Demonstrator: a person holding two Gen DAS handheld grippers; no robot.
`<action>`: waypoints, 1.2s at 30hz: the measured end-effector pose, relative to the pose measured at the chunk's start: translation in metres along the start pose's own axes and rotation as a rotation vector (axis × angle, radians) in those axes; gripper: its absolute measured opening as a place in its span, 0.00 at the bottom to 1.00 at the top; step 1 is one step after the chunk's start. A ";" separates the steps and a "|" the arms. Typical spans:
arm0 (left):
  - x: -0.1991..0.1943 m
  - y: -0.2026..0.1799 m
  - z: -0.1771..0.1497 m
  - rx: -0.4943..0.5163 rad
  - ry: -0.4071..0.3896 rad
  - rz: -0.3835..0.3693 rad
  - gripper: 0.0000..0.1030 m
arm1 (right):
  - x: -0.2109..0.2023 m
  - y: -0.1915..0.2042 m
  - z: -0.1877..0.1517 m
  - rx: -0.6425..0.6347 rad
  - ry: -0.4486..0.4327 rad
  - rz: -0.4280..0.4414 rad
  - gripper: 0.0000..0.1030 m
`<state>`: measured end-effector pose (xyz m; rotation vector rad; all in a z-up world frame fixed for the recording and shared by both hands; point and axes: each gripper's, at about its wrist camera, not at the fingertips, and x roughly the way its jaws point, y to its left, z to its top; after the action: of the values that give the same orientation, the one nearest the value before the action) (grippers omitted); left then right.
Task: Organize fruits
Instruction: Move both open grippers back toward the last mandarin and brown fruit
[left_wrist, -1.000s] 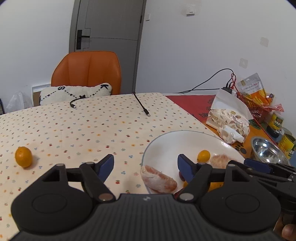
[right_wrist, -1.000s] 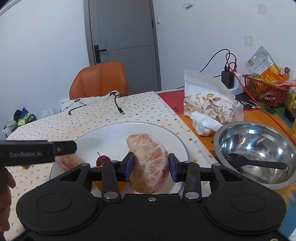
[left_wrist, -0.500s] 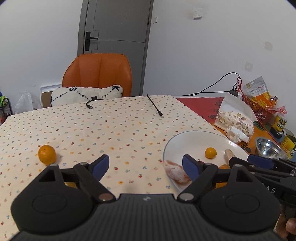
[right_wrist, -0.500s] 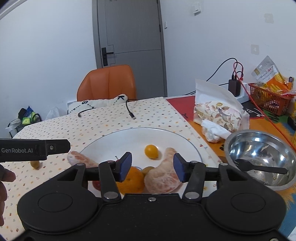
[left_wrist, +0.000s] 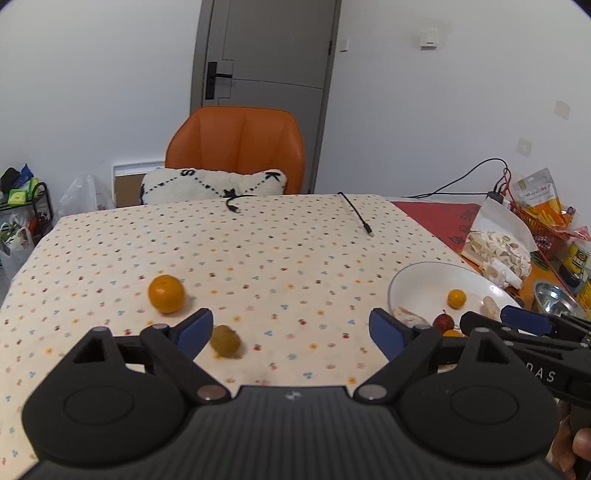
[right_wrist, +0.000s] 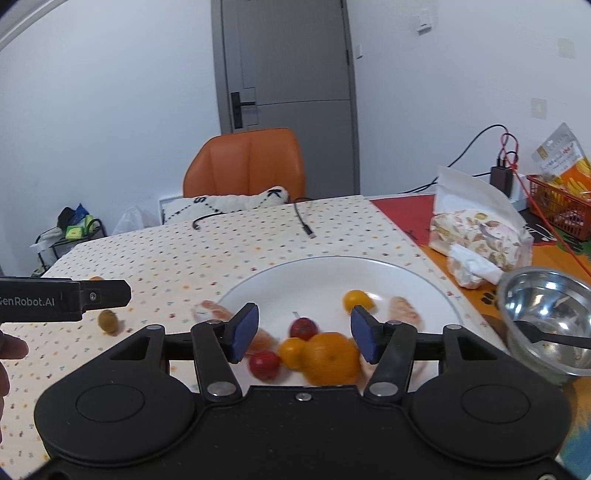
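1. Dotted tablecloth (left_wrist: 295, 251) covered the table; a white plate (right_wrist: 424, 280) sat at 3 o'clock of it, holding oranges, red fruits and peeled segments.
2. Left gripper (left_wrist: 291, 328) and right gripper (right_wrist: 303, 332) were both opening, nothing pressed between their pads.
3. Next pick, likely the green-brown fruit (left_wrist: 225, 340): centre it between wide jaws before closing.
4. Left view alone showed the loose orange (left_wrist: 166, 293) at 10 o'clock; right view alone showed the large orange (right_wrist: 330, 357) on the plate.

Orange chair (left_wrist: 236, 147), steel bowl (right_wrist: 543, 317), tissue pack (right_wrist: 480, 236) beside.
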<state>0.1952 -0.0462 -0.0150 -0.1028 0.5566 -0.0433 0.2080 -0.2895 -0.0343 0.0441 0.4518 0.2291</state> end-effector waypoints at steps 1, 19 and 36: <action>-0.003 0.004 0.000 -0.003 0.000 0.004 0.88 | 0.000 0.004 0.000 -0.003 0.000 0.008 0.60; -0.036 0.063 -0.014 -0.048 0.008 0.088 0.90 | 0.003 0.052 0.000 -0.014 0.040 0.173 0.70; -0.046 0.099 -0.022 -0.089 0.025 0.114 0.90 | 0.008 0.094 -0.003 -0.051 0.093 0.302 0.85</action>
<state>0.1462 0.0536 -0.0200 -0.1572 0.5884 0.0914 0.1940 -0.1964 -0.0319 0.0518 0.5307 0.5412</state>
